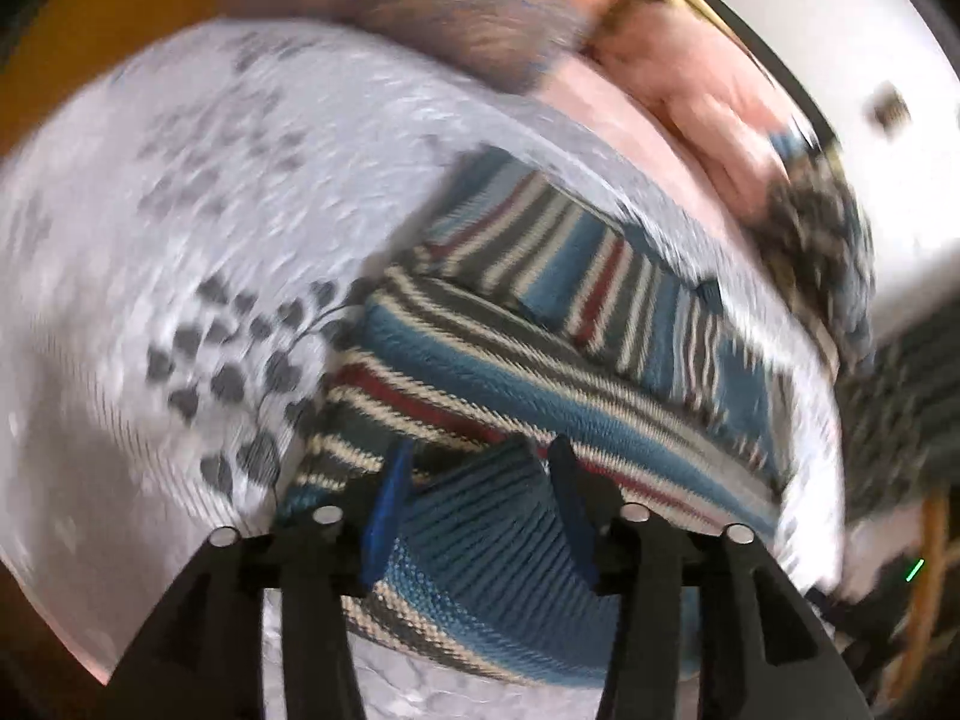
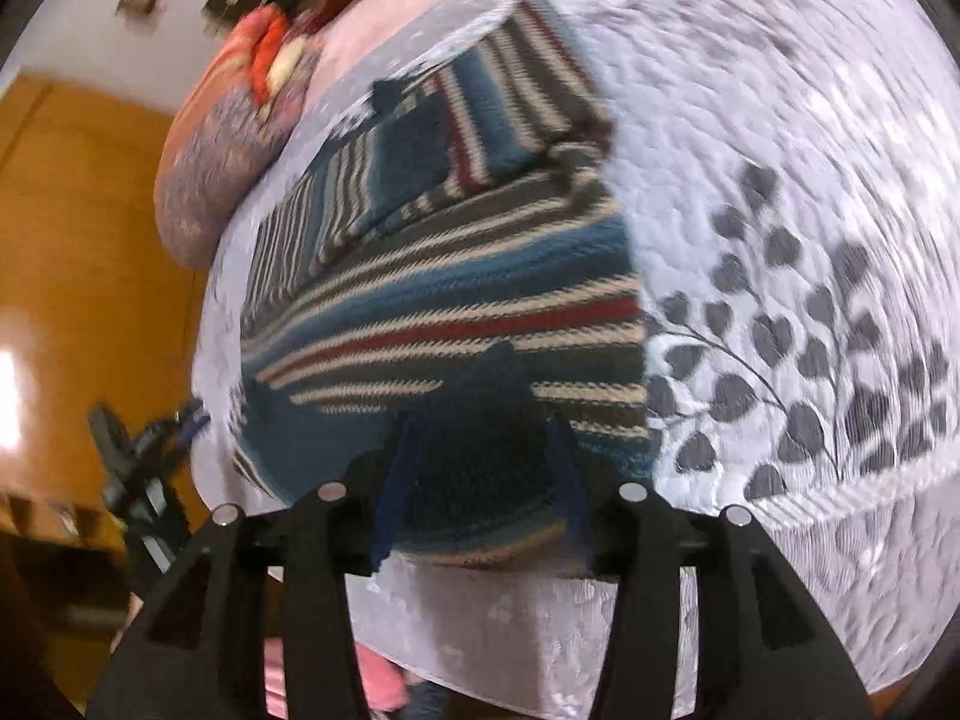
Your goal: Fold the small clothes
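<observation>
Striped knit garment [image 1: 540, 360] in blue, cream, grey and red lies on a white bedspread [image 1: 150, 240] printed with grey leaves; no label or writing can be read. Its stripes run crosswise to both cameras, the far part folded over. Left hand-held gripper [image 1: 480, 480] and right hand-held gripper [image 2: 480, 456] each pinch the near blue hem between their fingers.

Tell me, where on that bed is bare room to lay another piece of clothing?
The leaf-print cover lies bare right of the striped sweater. It is crowded along the sweater's far edge, where pillows press close.
</observation>
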{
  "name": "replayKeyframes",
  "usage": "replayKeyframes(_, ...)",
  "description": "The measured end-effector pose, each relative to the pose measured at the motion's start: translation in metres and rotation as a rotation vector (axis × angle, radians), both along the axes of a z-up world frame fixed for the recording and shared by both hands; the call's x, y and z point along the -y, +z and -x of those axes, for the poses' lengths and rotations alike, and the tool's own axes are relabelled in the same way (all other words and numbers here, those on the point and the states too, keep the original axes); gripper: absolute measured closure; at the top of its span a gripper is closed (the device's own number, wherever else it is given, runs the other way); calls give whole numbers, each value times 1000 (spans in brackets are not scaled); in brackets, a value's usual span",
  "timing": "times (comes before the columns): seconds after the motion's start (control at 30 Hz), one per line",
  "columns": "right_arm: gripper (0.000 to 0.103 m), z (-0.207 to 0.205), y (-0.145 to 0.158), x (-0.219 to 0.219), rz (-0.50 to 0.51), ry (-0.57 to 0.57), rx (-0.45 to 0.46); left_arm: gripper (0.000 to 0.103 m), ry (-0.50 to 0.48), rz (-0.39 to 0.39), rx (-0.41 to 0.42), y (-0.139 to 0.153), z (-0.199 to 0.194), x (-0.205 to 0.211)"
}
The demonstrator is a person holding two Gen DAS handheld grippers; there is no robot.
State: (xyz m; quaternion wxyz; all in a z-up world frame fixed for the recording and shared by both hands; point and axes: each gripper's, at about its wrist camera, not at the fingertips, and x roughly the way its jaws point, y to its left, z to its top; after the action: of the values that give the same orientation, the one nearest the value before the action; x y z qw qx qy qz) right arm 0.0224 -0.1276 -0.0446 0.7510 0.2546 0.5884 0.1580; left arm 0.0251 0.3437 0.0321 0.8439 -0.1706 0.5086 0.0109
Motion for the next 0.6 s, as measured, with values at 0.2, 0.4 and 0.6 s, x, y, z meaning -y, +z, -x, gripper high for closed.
replayKeyframes(0.2, 52, -8, -5, -21, 64, 94, 21, 46, -105, -114, -56, -14, -2, 20)
replayKeyframes(0.4, 49, -17, -25, -31, 133, 164, -7, 45, -146, -180, -129, -38, -4, 26)
replayKeyframes(0.6, 46, -17, -45, -40, 201, 219, -41, 45, -219, -240, -163, -52, -3, 39)
